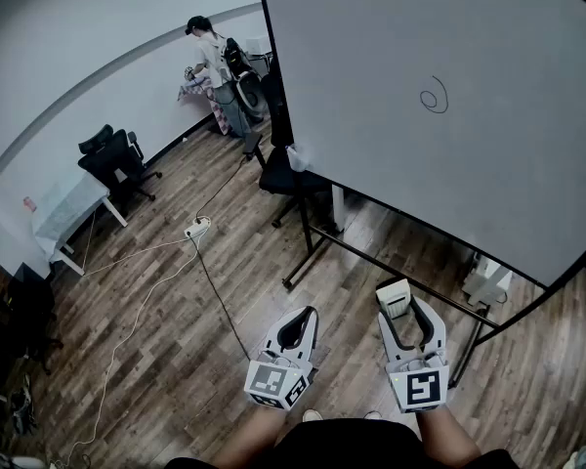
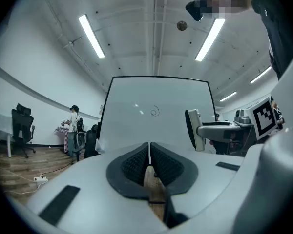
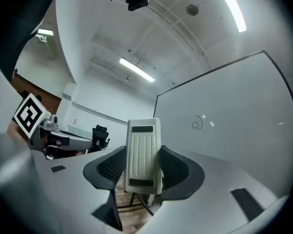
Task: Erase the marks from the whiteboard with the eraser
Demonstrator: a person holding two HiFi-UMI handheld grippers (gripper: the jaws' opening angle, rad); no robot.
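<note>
— What does the eraser look like?

— It is a pale cream block with lengthwise ribs and a dark strip near each end. It stands upright, pinched between the jaws of the right gripper, low in front of the whiteboard and well apart from it.

— And the marks?

— There is one small dark spiral mark high on the board.

— The left gripper?

— Its jaws are pressed together with nothing between them.

— What does one view add over another?

— The head view alone shows both grippers side by side above the wooden floor, the board's dark stand, a white power strip and a person at the far wall. The left gripper view catches the eraser side-on and shows a dark face on one side. The right gripper view shows only its ribbed back.
</note>
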